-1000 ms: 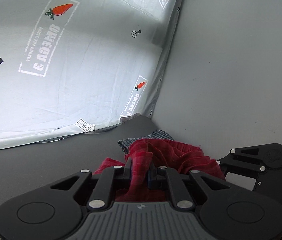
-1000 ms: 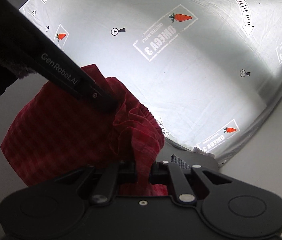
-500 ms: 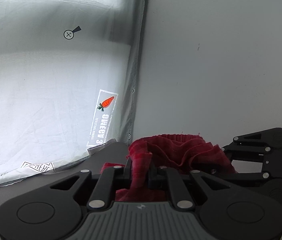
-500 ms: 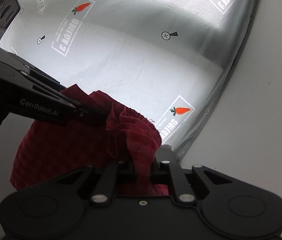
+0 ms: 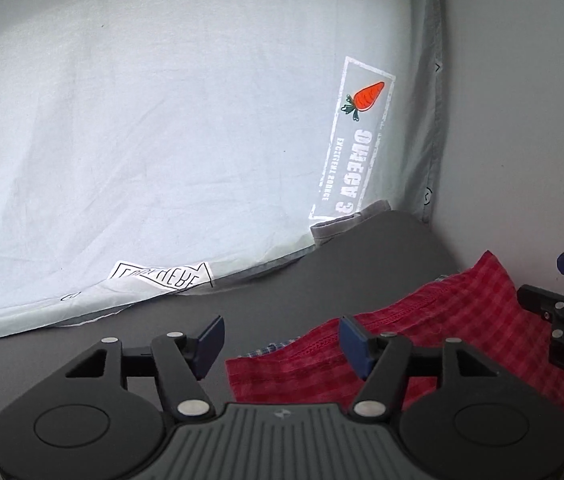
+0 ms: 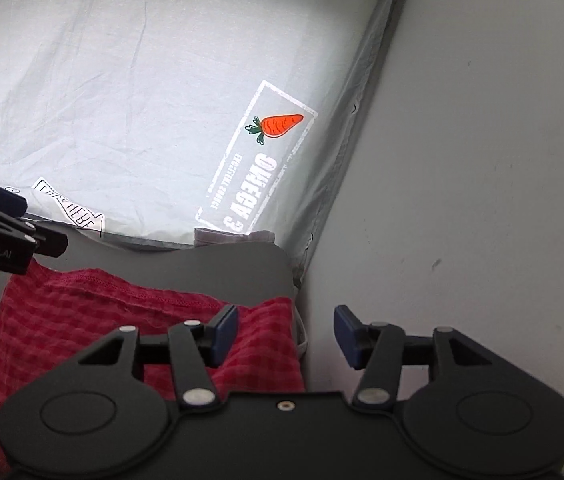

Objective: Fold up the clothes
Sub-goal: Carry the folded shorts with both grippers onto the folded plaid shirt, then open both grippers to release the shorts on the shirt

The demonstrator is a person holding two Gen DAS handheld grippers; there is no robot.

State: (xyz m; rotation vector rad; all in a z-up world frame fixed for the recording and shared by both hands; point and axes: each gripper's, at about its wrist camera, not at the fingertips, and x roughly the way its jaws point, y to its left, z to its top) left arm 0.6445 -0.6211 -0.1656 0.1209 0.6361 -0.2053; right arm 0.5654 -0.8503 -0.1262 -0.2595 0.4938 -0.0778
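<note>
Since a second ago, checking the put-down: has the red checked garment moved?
Yes. The red checked garment dropped from both pinches onto the dark table, nearer the carrot-print sheet.

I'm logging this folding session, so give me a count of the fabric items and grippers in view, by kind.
Red checked garment: 1
Blue-checked cloth peeking out under it: 1
Pale printed sheet: 1
Grippers, both with jaws opening and nothing pinched: 2, left gripper, right gripper
Total: 5
</note>
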